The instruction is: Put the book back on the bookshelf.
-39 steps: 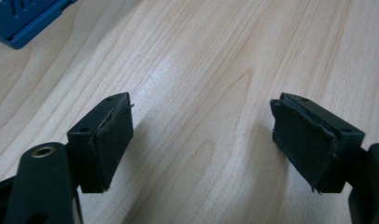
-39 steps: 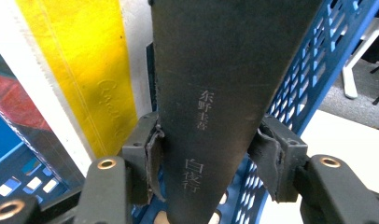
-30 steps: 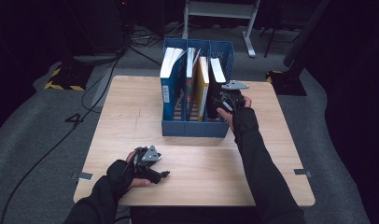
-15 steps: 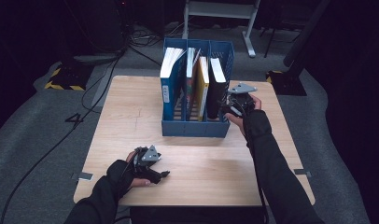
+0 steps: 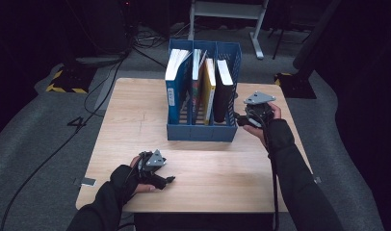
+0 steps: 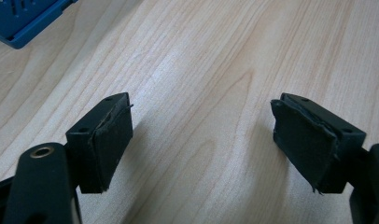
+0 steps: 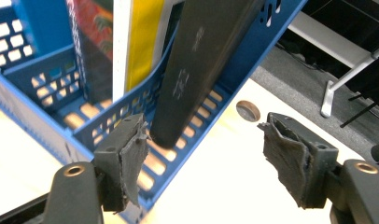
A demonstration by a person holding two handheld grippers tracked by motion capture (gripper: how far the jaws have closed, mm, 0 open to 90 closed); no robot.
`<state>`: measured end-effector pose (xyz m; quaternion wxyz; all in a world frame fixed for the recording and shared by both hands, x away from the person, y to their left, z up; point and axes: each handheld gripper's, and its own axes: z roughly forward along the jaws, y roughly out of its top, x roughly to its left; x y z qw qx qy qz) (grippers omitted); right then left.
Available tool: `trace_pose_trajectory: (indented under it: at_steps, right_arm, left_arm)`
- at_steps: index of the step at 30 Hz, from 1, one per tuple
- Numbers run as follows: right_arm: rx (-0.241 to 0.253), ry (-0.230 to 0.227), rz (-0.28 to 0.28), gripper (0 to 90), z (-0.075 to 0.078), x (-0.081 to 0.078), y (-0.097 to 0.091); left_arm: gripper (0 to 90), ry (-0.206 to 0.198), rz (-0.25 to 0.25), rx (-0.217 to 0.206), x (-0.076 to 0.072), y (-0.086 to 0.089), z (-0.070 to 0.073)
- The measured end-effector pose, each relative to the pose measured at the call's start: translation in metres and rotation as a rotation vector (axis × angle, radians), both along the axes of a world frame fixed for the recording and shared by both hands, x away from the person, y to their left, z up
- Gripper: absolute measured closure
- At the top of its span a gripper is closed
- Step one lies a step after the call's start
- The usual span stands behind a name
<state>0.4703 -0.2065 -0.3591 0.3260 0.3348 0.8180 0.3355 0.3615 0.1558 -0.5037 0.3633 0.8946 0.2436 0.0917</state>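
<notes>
Black book (image 5: 223, 91) stands upright in the blue plastic file rack's (image 5: 203, 131) rightmost slot, spine up, leaning slightly. Your left gripper (image 5: 157, 179) rests on the wooden table (image 5: 213, 168), jaws wide, empty. Your right gripper (image 5: 242, 119), beside the rack, has just been opening, nothing between its jaws.

Blue slotted file rack (image 5: 203, 132) on pale wood-grain table (image 5: 136, 120). Inside: blue book (image 5: 173, 94), red patterned book (image 7: 92, 32), yellow book (image 5: 209, 91), black book (image 5: 222, 94). Black gripper pads (image 6: 108, 135), grey three-cornered plates (image 5: 259, 98), dark sleeves (image 5: 290, 163).
</notes>
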Motion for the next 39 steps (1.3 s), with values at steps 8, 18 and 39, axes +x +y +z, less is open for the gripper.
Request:
trace_pose_trajectory:
  at_steps: [8,18,39]
  right_arm:
    - [-0.072,0.01,0.015,28.5,-0.005,-0.017,-0.009]
    - [-0.086,0.027,0.043,29.4,-0.02,-0.04,-0.027]
    - [-0.107,0.083,0.039,29.2,-0.074,-0.082,-0.073]
  left_arm:
    - [20.0,0.0,0.001,0.0,0.0,0.0,0.0]
    - [19.9,0.0,0.001,0.0,0.0,0.0,0.0]
    - [19.5,0.001,0.004,-0.001,0.0,-0.001,0.0]
